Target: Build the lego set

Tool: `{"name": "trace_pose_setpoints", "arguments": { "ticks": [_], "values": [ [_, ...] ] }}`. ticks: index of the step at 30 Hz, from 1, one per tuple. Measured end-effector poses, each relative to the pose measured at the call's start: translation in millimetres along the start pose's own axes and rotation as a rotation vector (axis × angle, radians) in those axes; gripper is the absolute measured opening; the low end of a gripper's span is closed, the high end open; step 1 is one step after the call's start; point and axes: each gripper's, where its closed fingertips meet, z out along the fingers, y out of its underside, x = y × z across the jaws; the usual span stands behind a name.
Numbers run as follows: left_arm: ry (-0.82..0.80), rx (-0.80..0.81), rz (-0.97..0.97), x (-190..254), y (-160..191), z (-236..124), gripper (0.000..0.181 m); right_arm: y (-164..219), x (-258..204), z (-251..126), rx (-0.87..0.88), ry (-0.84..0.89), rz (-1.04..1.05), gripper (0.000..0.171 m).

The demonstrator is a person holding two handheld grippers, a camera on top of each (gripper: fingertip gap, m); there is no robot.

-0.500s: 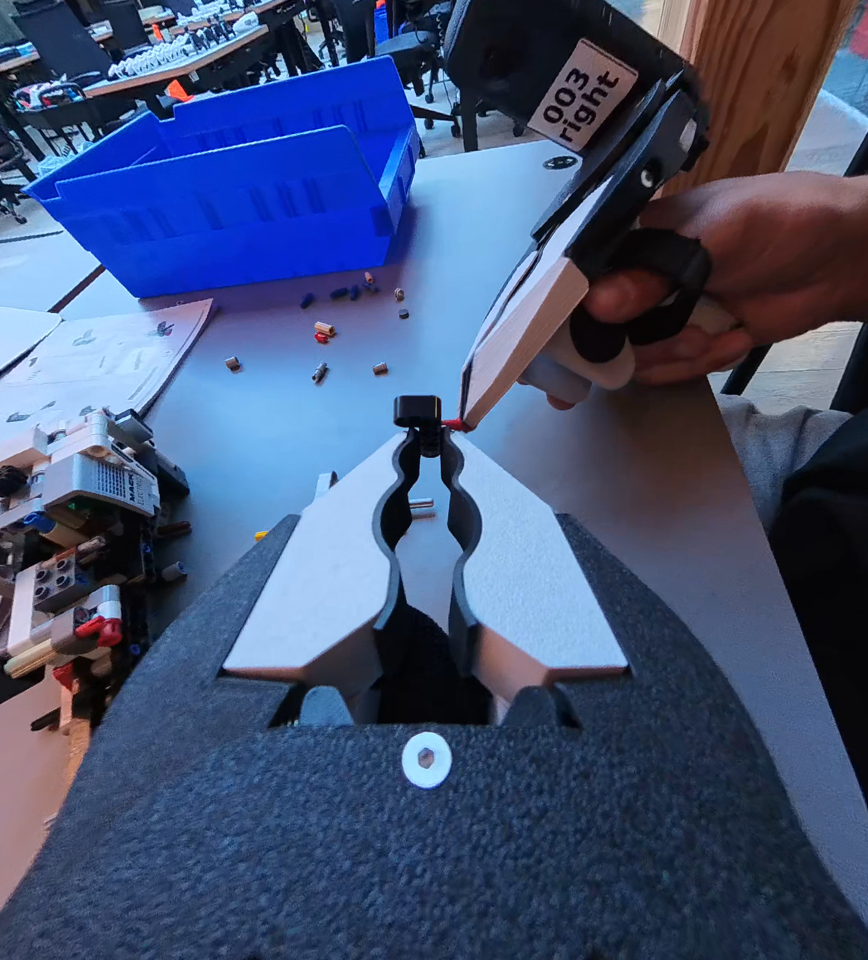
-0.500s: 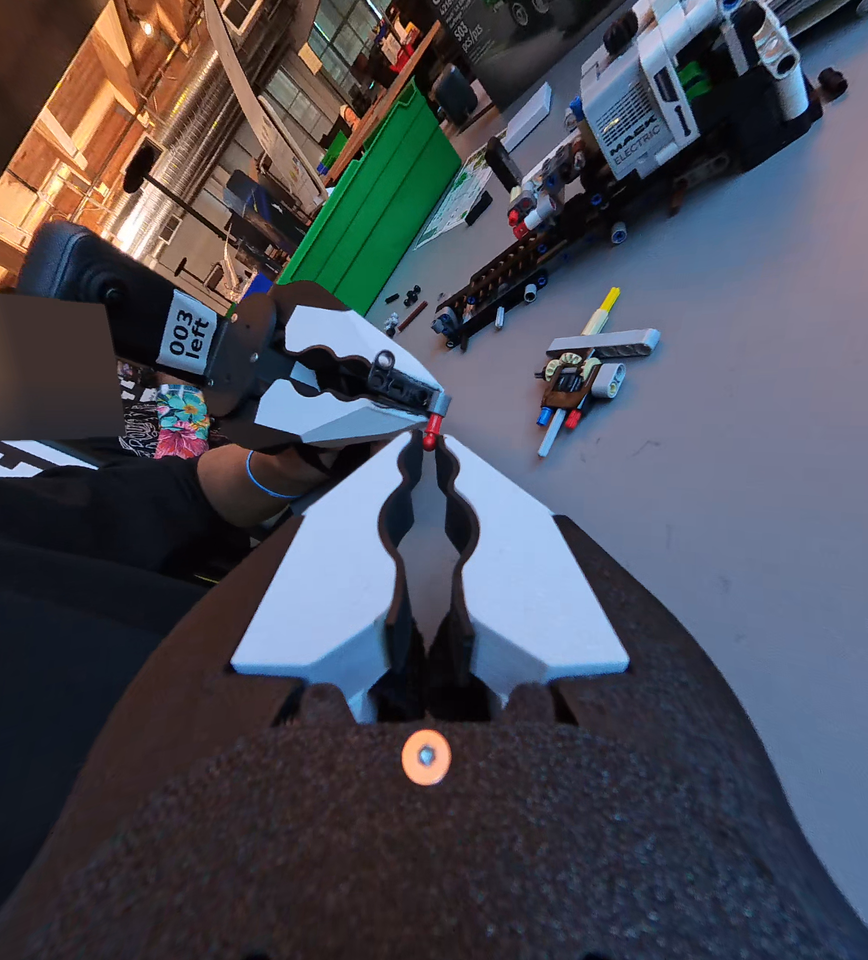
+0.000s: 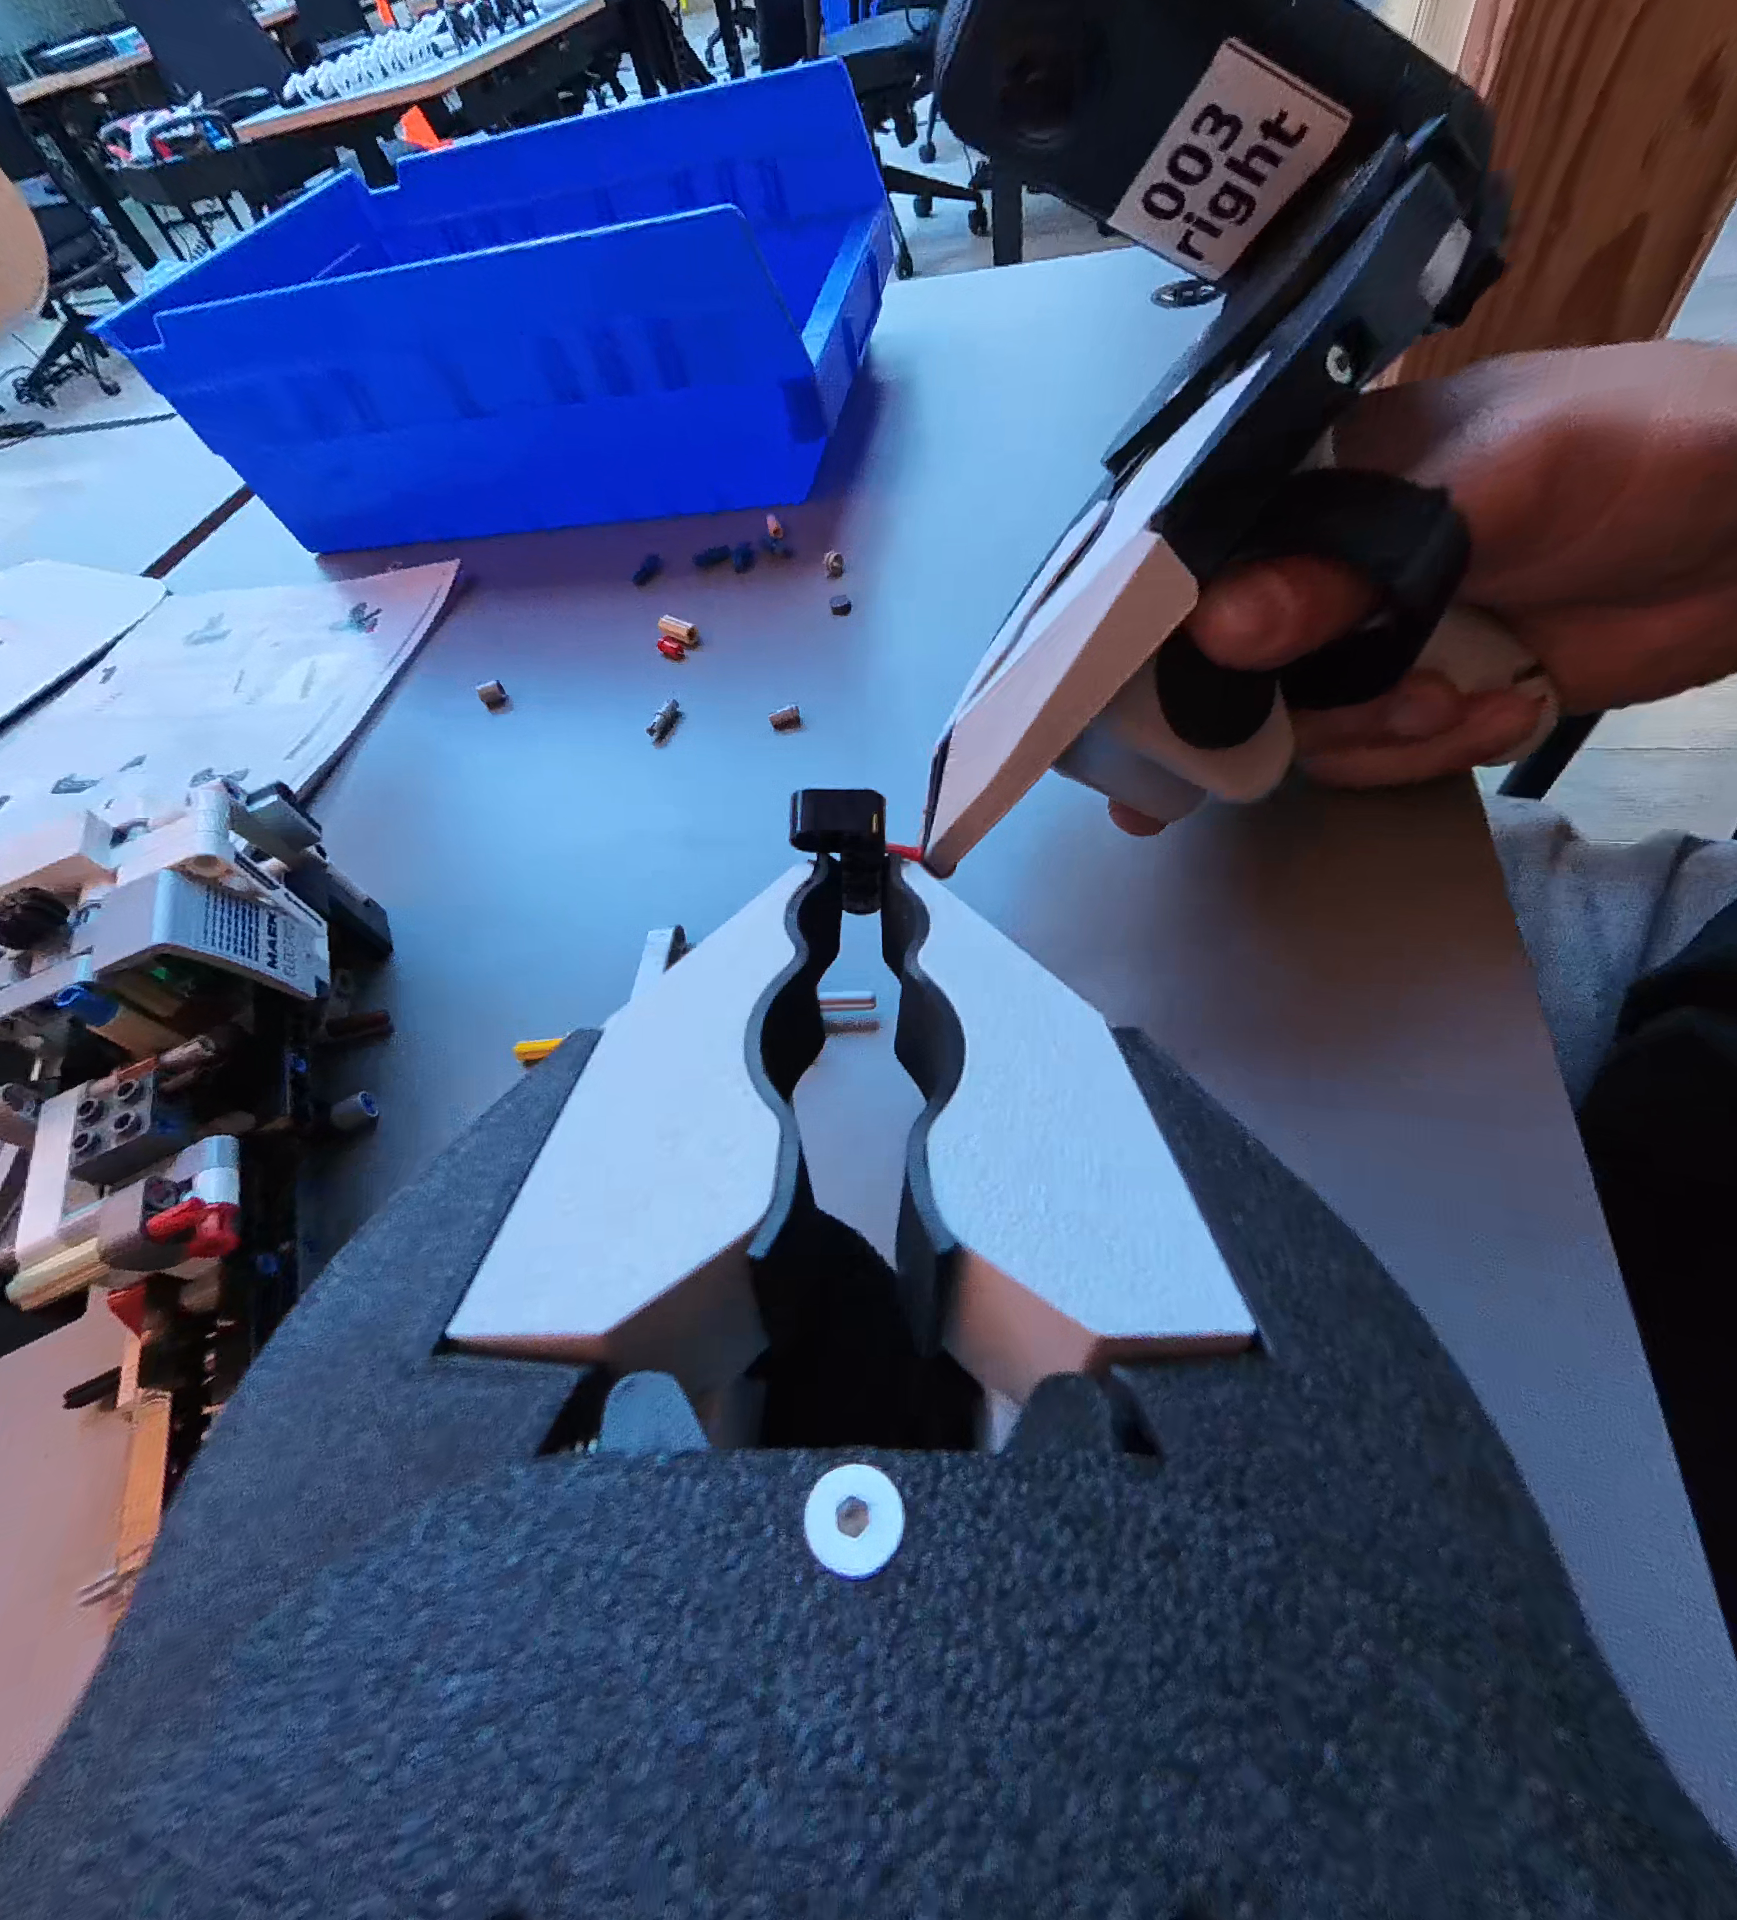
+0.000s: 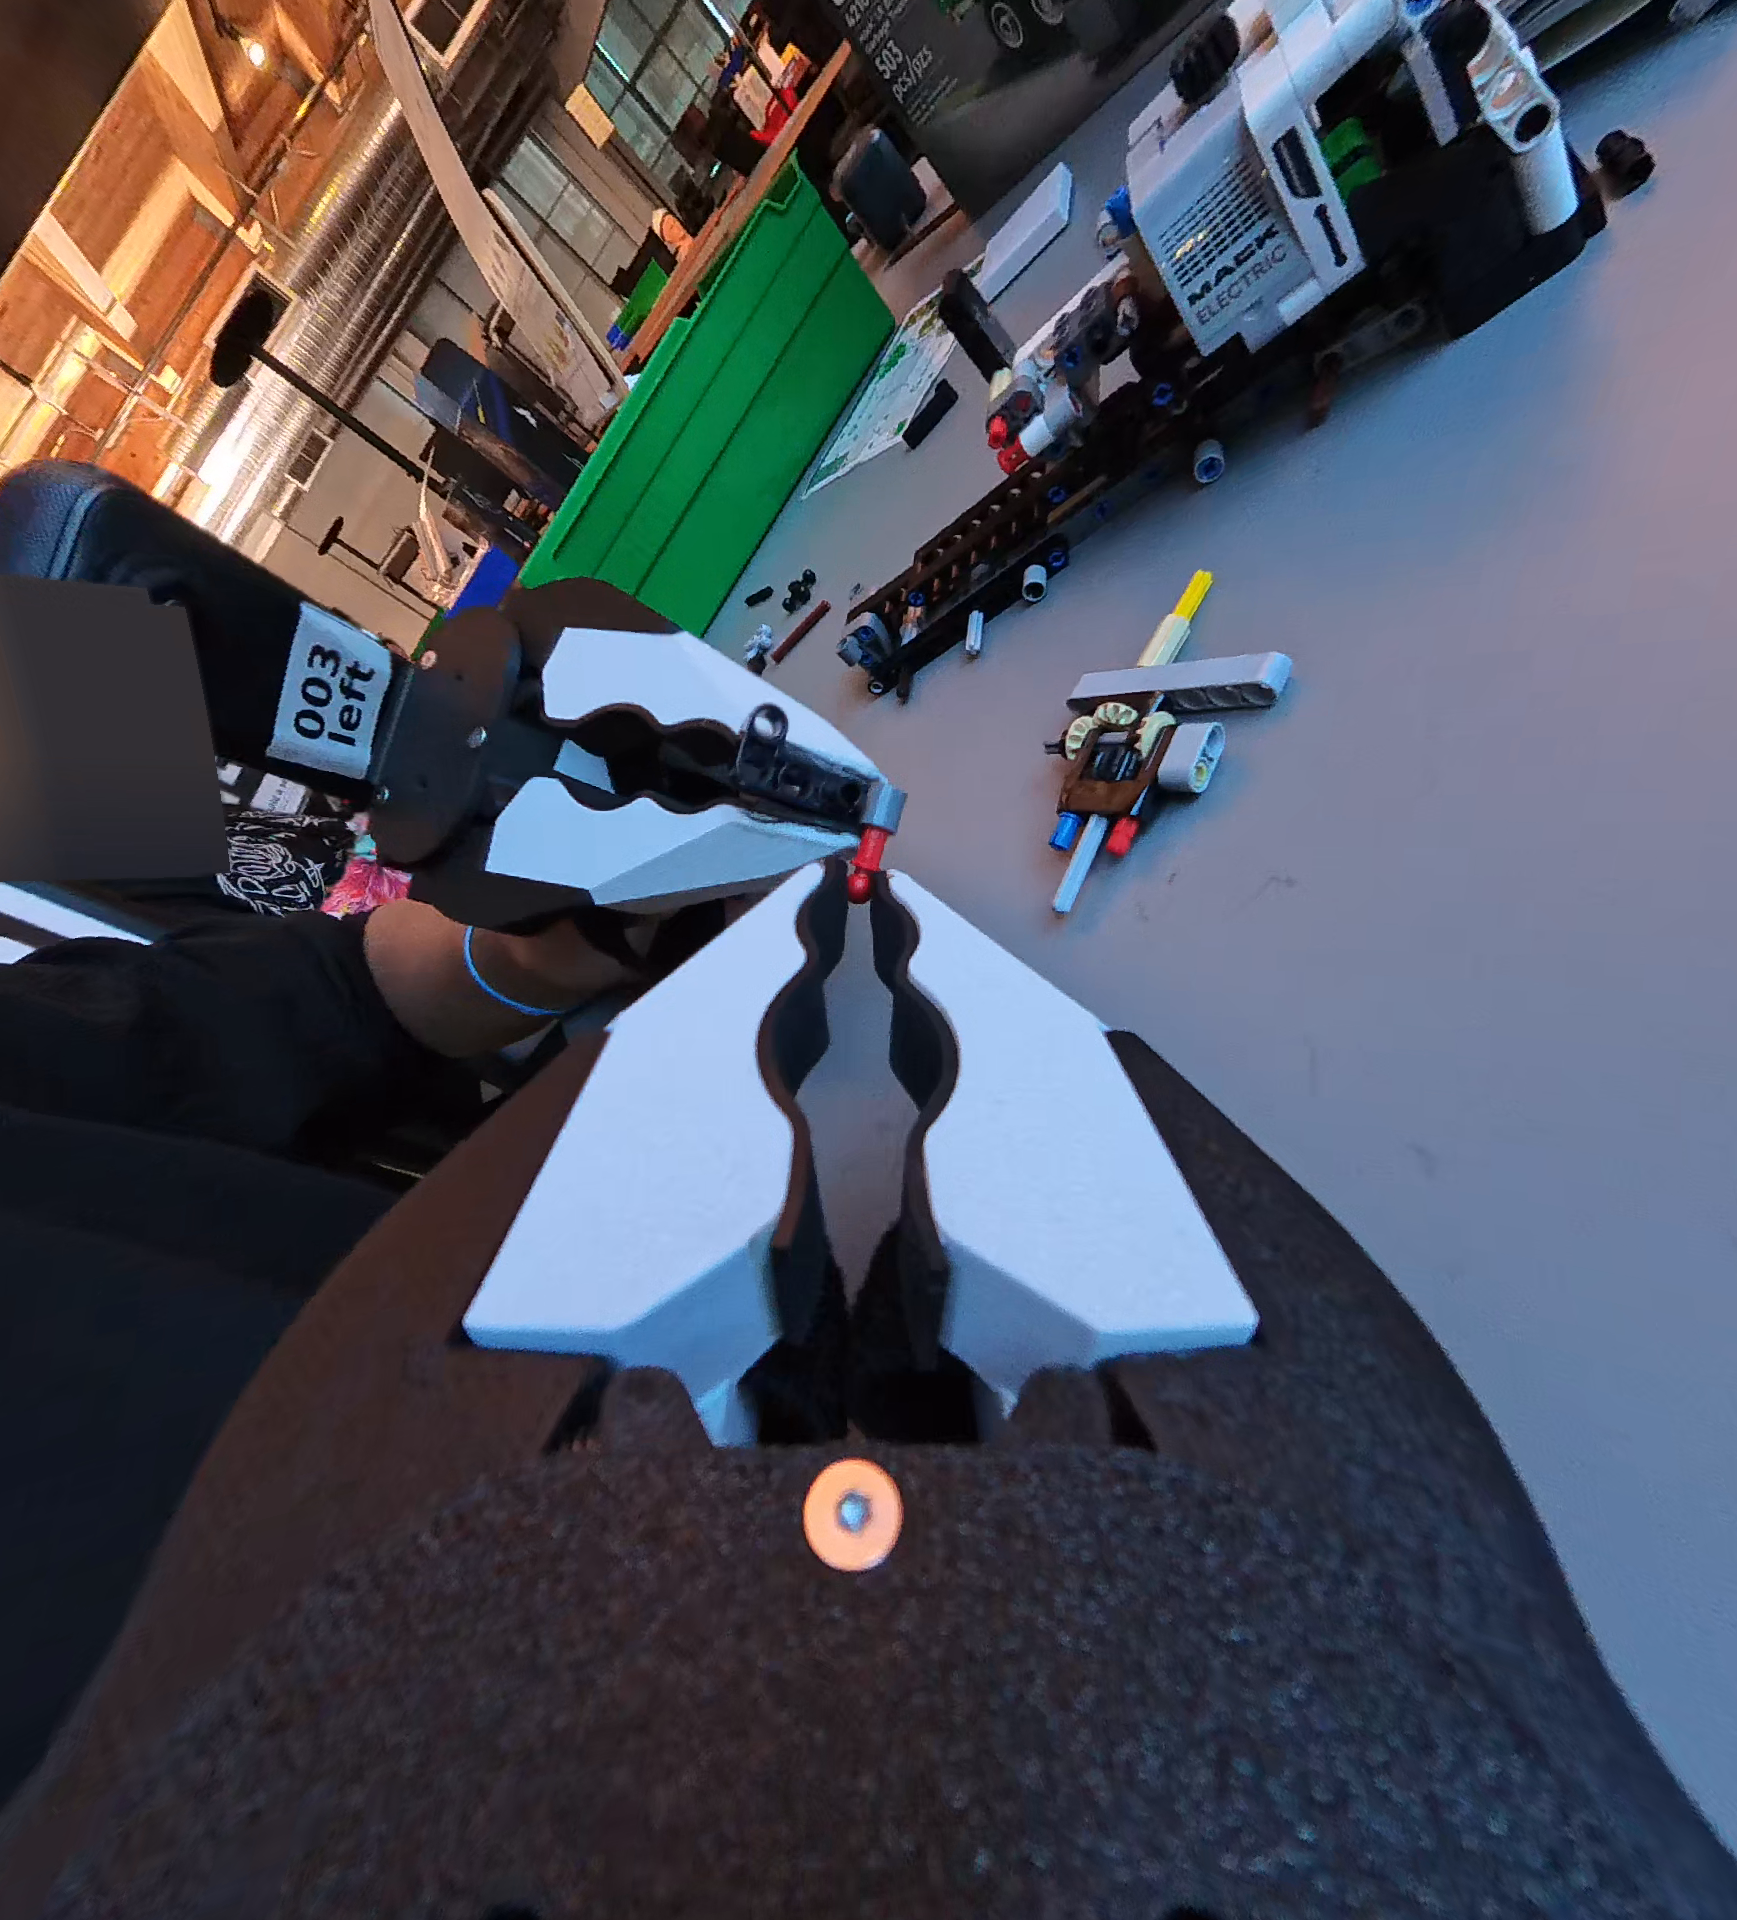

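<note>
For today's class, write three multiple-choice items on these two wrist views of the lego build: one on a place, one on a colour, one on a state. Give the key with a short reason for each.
1. Where does the blue bin stand?
A. On the table, beyond the loose pieces
B. On the floor
C. On top of the truck model

2. What colour is the pin at the right gripper fingers?
A. Yellow
B. Red
C. Green

3. What is the state of the left gripper?
A. Wide open and empty
B. Lying on the table
C. Shut on a black piece

Key:
1 A: the left wrist view shows it on the table behind the scattered pieces.
2 B: the right wrist view shows a red pin between the tips.
3 C: both views show its fingers clamped on the black piece.
</note>
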Motion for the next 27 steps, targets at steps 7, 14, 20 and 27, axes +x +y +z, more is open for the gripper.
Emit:
{"name": "trace_pose_setpoints", "arguments": {
  "ticks": [7, 14, 20, 27],
  "values": [
    [0.01, 0.002, -0.039, -2.9, -0.3, 0.4, 0.005, -2.2, 2.6, 0.5, 0.014, 0.031, -0.035, 0.004],
    [-0.038, -0.041, 0.024, -10.4, 8.1, -1.2, 0.005, 39.8, 14.6, -12.2, -0.305, 0.186, -0.353, 0.004],
    [-0.019, -0.075, 0.038, -6.7, 13.1, 2.3, 0.005, 62.5, 19.6, -28.9, -0.532, 0.249, -0.68, 0.004],
    [-0.007, -0.084, 0.054, -3.6, 14.7, 2.3, 0.005, 67.8, 21.1, -29.3, -0.557, 0.21, -0.673, 0.009]
  ]
}}
